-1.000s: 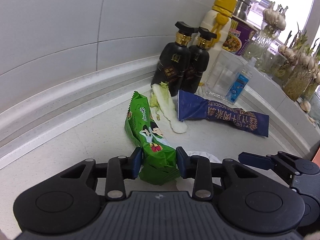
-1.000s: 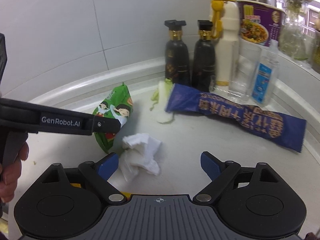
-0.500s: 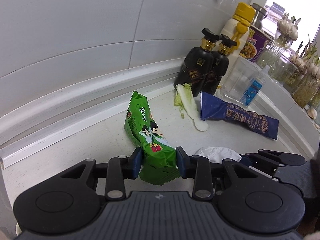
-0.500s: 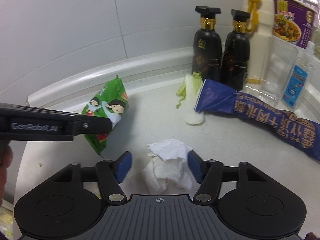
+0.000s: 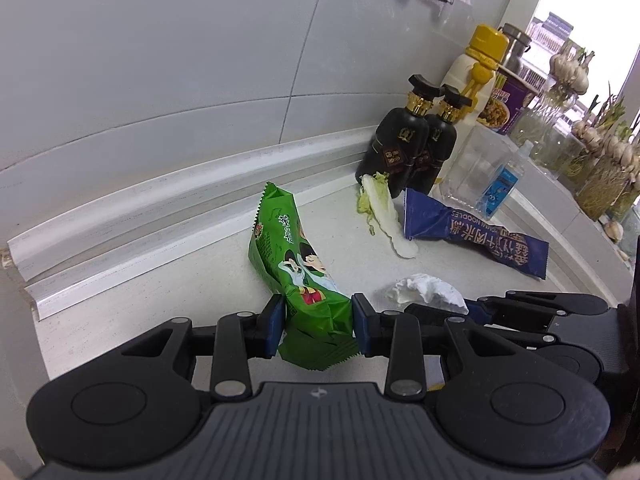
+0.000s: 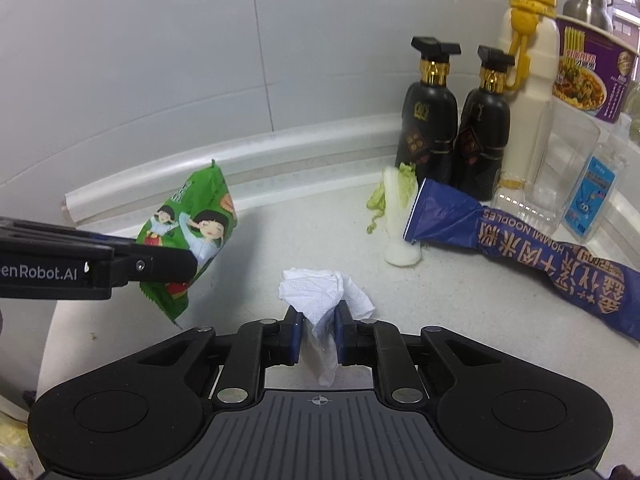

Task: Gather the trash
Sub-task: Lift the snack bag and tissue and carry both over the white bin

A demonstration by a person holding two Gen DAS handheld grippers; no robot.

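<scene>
My left gripper [image 5: 318,322] is shut on a green snack wrapper [image 5: 298,268], which it holds just above the white counter [image 5: 180,280]; the same wrapper [image 6: 192,232] and gripper [image 6: 176,270] show at the left in the right wrist view. A crumpled white tissue [image 6: 324,292] sits between the blue pads of my right gripper [image 6: 318,330], whose jaws are closing and press it on both sides. In the left wrist view the tissue [image 5: 424,290] lies by the right gripper's fingers [image 5: 532,304]. A cabbage leaf [image 6: 394,216] and a long blue noodle wrapper [image 6: 540,252] lie on the counter further back.
Against the tiled wall stand two black sauce bottles [image 6: 432,108], a white bottle with a yellow cap [image 6: 528,80], a clear glass [image 6: 560,168], a small spray bottle [image 6: 592,196] and a purple noodle cup [image 6: 588,68]. Garlic and jars [image 5: 592,152] line the window sill at the right.
The right jaws went from wide open to pinched on the tissue. The left gripper has moved back and left with the green wrapper, away from the bottles.
</scene>
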